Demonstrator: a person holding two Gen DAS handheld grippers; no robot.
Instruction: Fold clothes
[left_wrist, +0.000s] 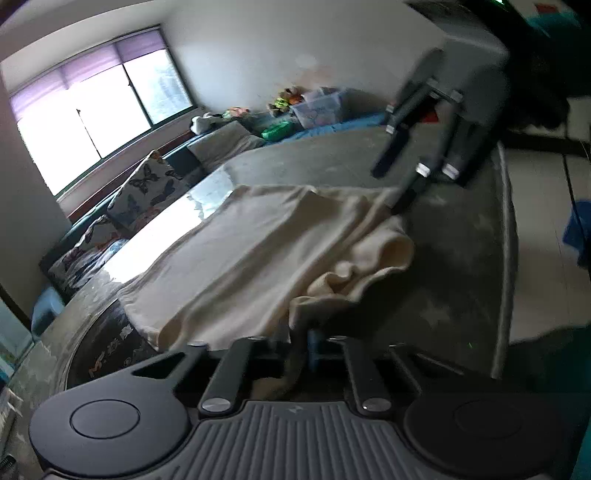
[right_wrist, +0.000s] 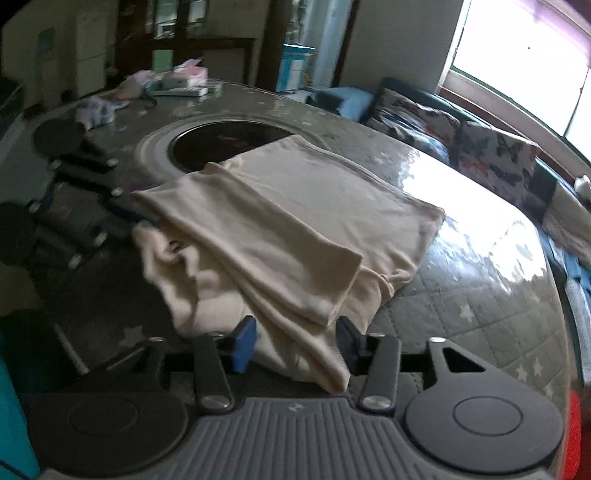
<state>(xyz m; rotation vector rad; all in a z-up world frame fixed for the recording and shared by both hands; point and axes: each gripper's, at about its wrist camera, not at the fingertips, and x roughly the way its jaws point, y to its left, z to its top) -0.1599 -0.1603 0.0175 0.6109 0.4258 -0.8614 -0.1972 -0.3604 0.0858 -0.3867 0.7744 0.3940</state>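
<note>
A cream garment lies partly folded on the grey quilted table. In the left wrist view my left gripper is shut on a bunched edge of the garment at its near end. My right gripper shows there at the far side, at the garment's other end. In the right wrist view the garment lies folded in layers, and my right gripper is open with a hanging fold between its blue pads. My left gripper shows at the left, on the garment's far edge.
A round black inset sits in the table under the garment's end. Cloths and boxes lie at the table's far side. A sofa with butterfly cushions runs under the window. Tiled floor lies beyond the table edge.
</note>
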